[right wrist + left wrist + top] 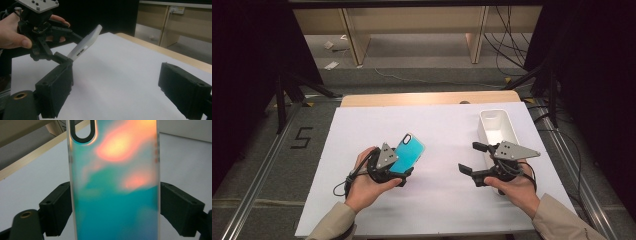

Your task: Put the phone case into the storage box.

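The phone case (408,152) is shiny blue-green with pink-orange patches; it is up off the white table sheet (432,200), tilted, with its camera hole at the far end; the left gripper (404,172) has its two black jaws pressed on the case's long sides, one on each side, as the left gripper view shows; so it grips the case by the near end, and the rest sticks out past the jaws.

The right gripper (469,157) is well apart from the case, off to the right; its jaws stand wide and there is nothing between them; in the right gripper view the case (86,43) shows its pale edge with small buttons cut in it.

A white bin (497,127) sits on the far right of the sheet, just past the right gripper.

What could go wrong, I think: the case is smooth and thin, so it could slip or twist out of the jaws if the hand tips fast; it could also bend if squeezed hard; if the right gripper comes in to take it, a bump could knock it down.

No brand shows on the case; a big "5" (301,137) is marked on the floor to the left of the table.
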Demonstrator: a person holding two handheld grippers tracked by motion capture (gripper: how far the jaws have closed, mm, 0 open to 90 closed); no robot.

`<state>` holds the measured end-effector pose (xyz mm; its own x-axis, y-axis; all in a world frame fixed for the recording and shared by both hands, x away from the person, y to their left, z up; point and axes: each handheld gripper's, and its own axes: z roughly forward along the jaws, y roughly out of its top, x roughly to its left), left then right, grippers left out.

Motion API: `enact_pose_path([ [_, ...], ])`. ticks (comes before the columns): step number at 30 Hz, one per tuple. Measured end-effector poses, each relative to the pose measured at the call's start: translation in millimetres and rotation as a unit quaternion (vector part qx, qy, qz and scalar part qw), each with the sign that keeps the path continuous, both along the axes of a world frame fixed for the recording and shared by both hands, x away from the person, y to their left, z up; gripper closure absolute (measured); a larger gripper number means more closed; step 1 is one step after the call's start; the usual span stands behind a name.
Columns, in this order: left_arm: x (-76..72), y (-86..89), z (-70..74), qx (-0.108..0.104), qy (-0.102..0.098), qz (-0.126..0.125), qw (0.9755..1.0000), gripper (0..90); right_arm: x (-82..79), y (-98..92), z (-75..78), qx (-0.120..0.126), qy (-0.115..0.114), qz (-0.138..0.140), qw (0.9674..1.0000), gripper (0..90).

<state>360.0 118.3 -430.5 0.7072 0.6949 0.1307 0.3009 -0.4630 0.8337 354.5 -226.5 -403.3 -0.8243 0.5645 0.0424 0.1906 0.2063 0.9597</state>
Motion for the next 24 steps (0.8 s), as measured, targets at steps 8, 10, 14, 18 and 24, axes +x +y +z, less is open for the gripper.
enact_pose_path([
  [8,-2.3,-4.9,-1.5,0.001,-0.002,-0.004,1.0,16.2,4.9,6.9,2.8,0.002,-0.001,0.001,1.0,13.7],
  [10,-3.1,-6.1,-1.4,0.002,-0.002,-0.005,1.0,16.2,6.3,8.2,3.9,0.004,-0.001,0.001,1.0,13.8],
  [14,-4.5,-8.9,-1.4,0.001,-0.004,-0.008,1.0,16.2,8.8,11.0,4.9,0.005,0.001,-0.001,1.0,13.9],
  [18,-5.9,-11.8,-1.7,-0.002,-0.006,-0.009,0.9999,16.2,11.3,13.5,6.4,0.005,0.0,-0.003,1.0,14.2],
  [24,-8.3,-16.6,-2.2,-0.002,-0.008,-0.013,0.9999,16.2,15.1,18.6,7.0,0.004,0.002,-0.002,1.0,14.4],
])
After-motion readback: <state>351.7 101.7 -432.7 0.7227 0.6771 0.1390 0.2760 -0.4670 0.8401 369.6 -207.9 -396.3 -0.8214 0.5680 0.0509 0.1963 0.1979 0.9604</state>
